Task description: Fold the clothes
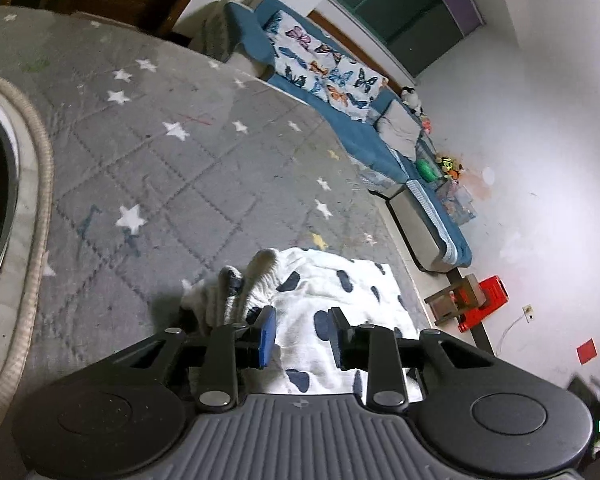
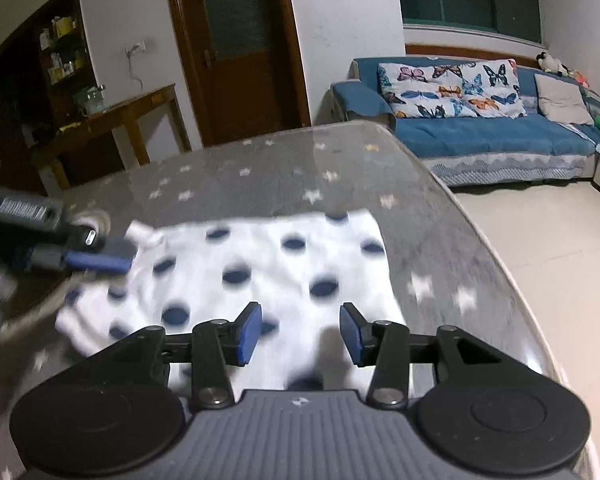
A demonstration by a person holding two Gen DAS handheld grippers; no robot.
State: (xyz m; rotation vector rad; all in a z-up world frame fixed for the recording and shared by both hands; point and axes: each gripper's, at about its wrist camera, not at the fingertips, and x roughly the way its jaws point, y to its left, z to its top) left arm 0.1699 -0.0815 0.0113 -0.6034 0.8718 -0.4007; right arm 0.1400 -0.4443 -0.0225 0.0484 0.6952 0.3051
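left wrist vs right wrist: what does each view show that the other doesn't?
Left wrist only: the red stool by the wall, and the garment's ribbed cuff bunched near the left gripper.

Right wrist only: the wooden door, the side table, and the left gripper seen from outside at the garment's edge, blurred.

Both: the white spotted garment on the star-print table cover, the blue sofa, and the viewing gripper's jaws open; right gripper.

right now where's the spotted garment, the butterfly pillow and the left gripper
spotted garment (image 2: 276,264), right wrist view, middle of the white cloth
butterfly pillow (image 2: 452,90), right wrist view, centre of its face
left gripper (image 1: 302,334), left wrist view, midway between its fingers
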